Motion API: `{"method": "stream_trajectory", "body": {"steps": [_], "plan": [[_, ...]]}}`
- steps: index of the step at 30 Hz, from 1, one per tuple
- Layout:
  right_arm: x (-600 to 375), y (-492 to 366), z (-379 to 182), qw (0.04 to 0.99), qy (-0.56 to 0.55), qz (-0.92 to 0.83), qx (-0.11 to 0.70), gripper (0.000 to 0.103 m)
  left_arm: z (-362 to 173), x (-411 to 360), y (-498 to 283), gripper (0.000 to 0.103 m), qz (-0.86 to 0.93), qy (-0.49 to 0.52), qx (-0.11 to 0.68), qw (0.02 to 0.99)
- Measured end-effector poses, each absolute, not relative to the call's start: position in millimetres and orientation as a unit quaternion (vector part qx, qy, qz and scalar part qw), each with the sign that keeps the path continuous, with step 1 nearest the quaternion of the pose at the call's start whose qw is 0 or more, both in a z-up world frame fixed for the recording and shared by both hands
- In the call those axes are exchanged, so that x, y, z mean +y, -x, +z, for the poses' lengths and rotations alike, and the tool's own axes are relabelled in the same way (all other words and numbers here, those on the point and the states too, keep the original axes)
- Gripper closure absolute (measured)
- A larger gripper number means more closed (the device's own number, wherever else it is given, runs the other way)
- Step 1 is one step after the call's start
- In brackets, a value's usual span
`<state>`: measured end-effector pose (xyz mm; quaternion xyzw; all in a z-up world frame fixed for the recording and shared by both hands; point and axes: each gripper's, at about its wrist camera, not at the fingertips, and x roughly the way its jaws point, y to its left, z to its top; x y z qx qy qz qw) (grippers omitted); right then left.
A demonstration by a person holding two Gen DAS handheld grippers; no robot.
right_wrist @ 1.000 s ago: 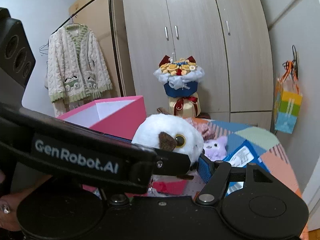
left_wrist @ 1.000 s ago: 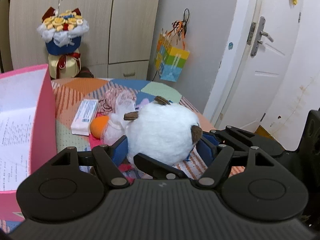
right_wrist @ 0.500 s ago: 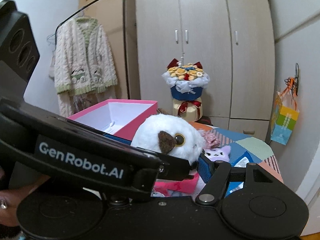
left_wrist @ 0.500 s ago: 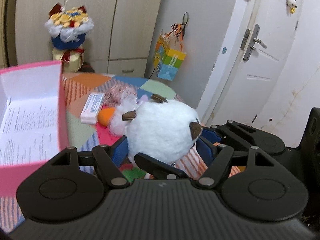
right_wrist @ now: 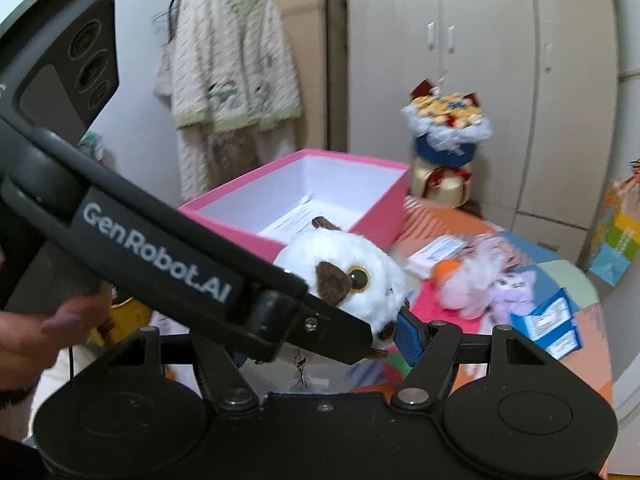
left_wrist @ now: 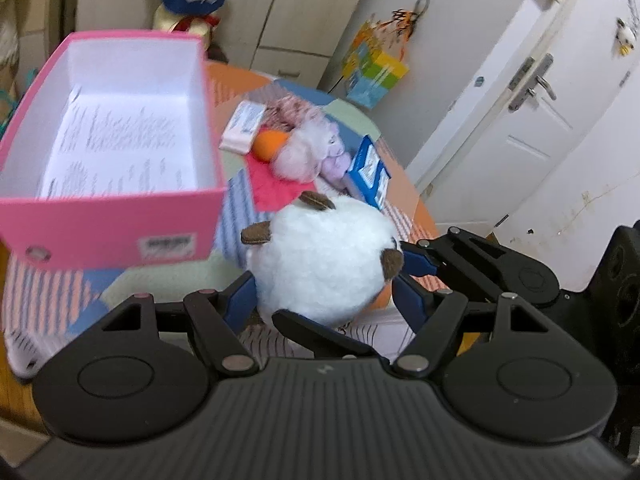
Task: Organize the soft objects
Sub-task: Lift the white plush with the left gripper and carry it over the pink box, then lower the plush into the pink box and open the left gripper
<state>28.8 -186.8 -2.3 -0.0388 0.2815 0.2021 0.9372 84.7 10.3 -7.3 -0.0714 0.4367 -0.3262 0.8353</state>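
Both jaws of my left gripper (left_wrist: 324, 296) press into the white plush owl (left_wrist: 320, 264), held in the air near the table's (left_wrist: 404, 196) right edge; my right gripper (right_wrist: 384, 332) pinches its face. Just left, the pink box (left_wrist: 120, 232) holds only a printed sheet (left_wrist: 108, 148). Since a second ago I have risen, looking down into it. Beyond lie more plush toys (left_wrist: 308, 152).
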Motion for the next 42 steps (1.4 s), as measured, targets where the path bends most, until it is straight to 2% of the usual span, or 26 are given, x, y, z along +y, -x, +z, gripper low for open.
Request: {"method": "stream_trajectory", "body": {"steps": [7,13,24,29,36,42], "plan": [[-158.5,-38.5,14.8,0.923,0.05,0.242,0.295,0.03,5.6,51.4,-91.4,0.031,-0.307,0.103,0.447,0.834],[-144.1,-65.3,28.9,0.916,0.018,0.261,0.304,0.03,23.6,71.1,-115.9,0.031,-0.289,0.118,0.446,0.839],[-132.3,-130.8,56.2,0.938,0.011,0.239,0.251,0.03,43.1,72.8,-193.0,0.031,-0.291,0.129,0.43,0.845],[-134.6,-180.6,46.9,0.934,-0.009,0.238,0.265,0.03,27.1,71.3,-239.4,0.031,-0.281,0.151,0.443,0.838],[-127.3,-243.1,12.7,0.915,-0.027,0.242,0.321,0.03,-21.4,78.1,-296.2,0.031,-0.246,0.2,0.489,0.813],[-116.4,-272.4,-7.6,0.902,0.009,0.241,0.358,0.03,-50.5,82.3,-324.1,0.036,-0.242,0.234,0.514,0.789]]}}
